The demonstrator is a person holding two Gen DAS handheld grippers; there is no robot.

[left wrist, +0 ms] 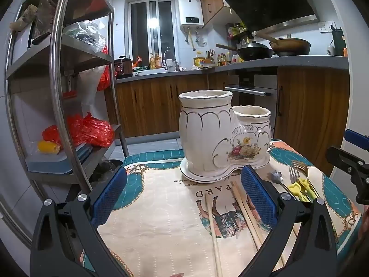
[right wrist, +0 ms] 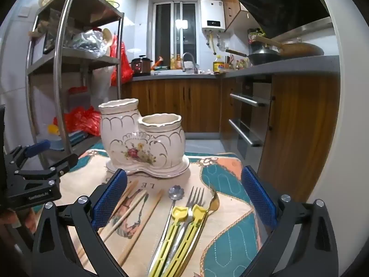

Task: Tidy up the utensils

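Observation:
A white ceramic two-cup utensil holder [left wrist: 221, 138] with a flower print stands on the patterned cloth, also in the right wrist view [right wrist: 145, 143]. Both cups look empty. Wooden chopsticks [left wrist: 246, 210] lie on the cloth before it, seen too in the right wrist view [right wrist: 136, 210]. A flower-head spoon [right wrist: 176, 194], a fork [right wrist: 194, 197], a gold fork and yellow-handled pieces [right wrist: 182, 233] lie to their right. My left gripper [left wrist: 183, 196] is open and empty above the chopsticks. My right gripper [right wrist: 184, 198] is open and empty above the forks.
The table cloth [left wrist: 161, 207] covers a small table. A metal shelf rack [left wrist: 62, 92] with red bags stands at the left. Wooden cabinets and an oven [right wrist: 249, 120] are behind and to the right. The other gripper [right wrist: 34, 175] shows at the left edge.

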